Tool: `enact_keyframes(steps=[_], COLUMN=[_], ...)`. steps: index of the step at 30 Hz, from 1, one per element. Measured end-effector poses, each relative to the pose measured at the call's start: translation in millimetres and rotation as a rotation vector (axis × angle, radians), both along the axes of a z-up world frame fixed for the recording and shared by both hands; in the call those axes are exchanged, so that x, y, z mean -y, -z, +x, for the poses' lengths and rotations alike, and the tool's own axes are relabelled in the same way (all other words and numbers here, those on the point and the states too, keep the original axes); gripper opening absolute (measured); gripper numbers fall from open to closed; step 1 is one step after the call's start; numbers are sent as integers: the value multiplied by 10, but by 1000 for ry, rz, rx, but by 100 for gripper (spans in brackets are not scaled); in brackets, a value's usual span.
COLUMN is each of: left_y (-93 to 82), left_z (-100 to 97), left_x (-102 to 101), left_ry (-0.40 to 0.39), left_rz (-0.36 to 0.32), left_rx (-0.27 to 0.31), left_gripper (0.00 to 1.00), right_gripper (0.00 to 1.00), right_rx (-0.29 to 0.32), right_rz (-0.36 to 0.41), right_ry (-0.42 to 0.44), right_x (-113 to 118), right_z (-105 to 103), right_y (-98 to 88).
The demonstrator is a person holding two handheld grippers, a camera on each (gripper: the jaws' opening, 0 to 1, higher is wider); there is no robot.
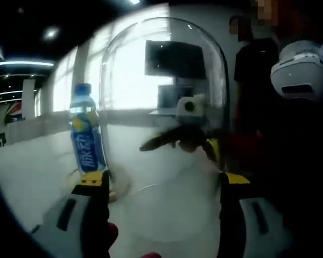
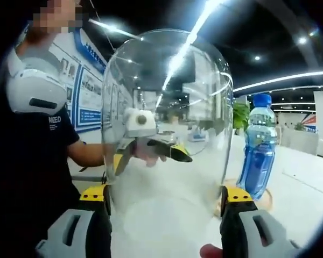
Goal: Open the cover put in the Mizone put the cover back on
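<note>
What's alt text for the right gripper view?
A clear glass dome stands between the right gripper's open jaws on a white table. Through the glass the left gripper shows on the far side. A blue bottle stands upright to the dome's right, apart from it, and a person in dark clothes is at the left.

Left of frame in the left gripper view, a blue-labelled bottle (image 1: 86,131) carries large white Chinese characters, too blurred to read.
</note>
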State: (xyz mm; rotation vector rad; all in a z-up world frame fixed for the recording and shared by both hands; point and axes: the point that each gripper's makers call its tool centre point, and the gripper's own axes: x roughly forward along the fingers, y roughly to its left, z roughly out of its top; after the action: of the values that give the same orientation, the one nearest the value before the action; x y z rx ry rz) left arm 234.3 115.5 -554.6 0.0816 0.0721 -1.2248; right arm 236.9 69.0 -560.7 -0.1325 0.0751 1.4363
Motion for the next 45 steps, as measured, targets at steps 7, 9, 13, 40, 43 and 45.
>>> enact_keyframes(steps=[7, 9, 13, 40, 43, 45], left_y=[-6, -3, 2, -11, -21, -16], left_z=[6, 3, 9, -11, -6, 1], left_x=[19, 21, 24, 122, 144, 143], left_ry=[10, 11, 20, 58, 53, 54], left_rz=[10, 15, 12, -27, -13, -11], left_rx=[-6, -6, 8, 4, 2, 1], left_gripper=[72, 72, 71, 74, 74, 73], right_gripper=[80, 80, 81, 88, 88, 88], right_rx=[-21, -22, -39, -46, -44, -43], right_rz=[-20, -10, 25, 157, 153, 137], right_ry=[-20, -16, -17, -38, -40, -38], right_x=[-26, -24, -34, -136, -138, -144], right_z=[21, 19, 35, -26, -32, -42], right_y=[19, 24, 39, -26, -36, -46])
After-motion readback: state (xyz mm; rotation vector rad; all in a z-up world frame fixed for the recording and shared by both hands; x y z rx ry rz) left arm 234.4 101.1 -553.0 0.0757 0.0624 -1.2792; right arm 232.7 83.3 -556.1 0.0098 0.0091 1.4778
